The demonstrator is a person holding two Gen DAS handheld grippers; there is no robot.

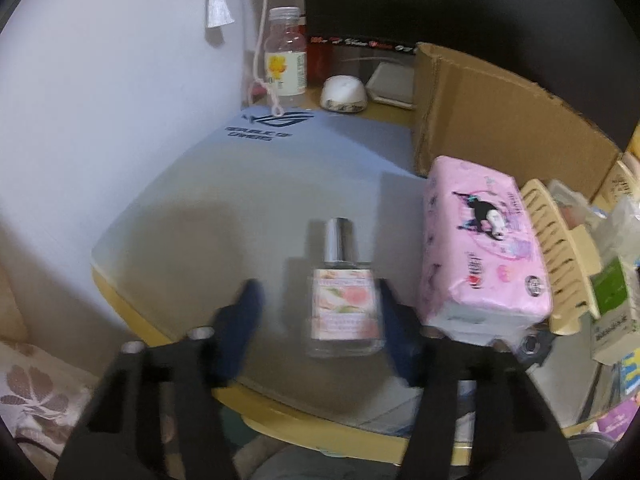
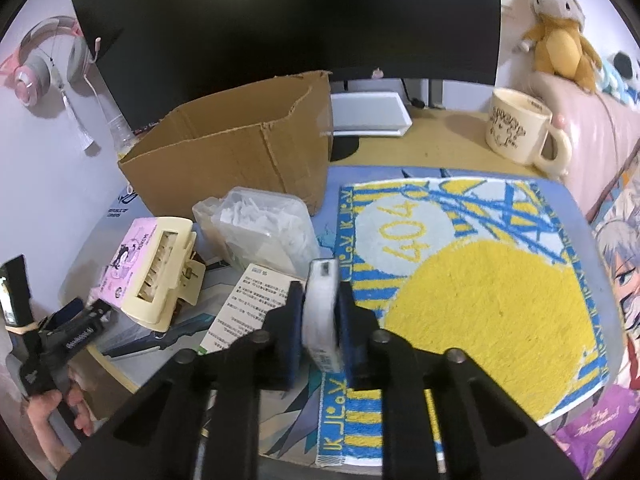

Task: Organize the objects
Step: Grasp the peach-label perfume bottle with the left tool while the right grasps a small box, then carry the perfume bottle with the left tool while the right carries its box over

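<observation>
Both grippers on items, left view blurred.
Your right gripper [image 2: 319,320] clamped a small white box [image 2: 320,312], label unreadable. Left gripper [image 1: 320,316] straddled the perfume bottle [image 1: 345,304] on the worktop [image 1: 180,220]; fingers [image 1: 244,316] weren't visibly pressing it.

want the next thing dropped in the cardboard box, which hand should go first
Right. The right gripper is shut on a small white carton; the left gripper only brackets the perfume bottle. The cardboard box stands open ahead.

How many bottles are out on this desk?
2. A small perfume bottle stands between the left gripper's fingers; a clear plastic drink bottle stands at the back by the wall. Others may hide inside the cardboard box.
</observation>
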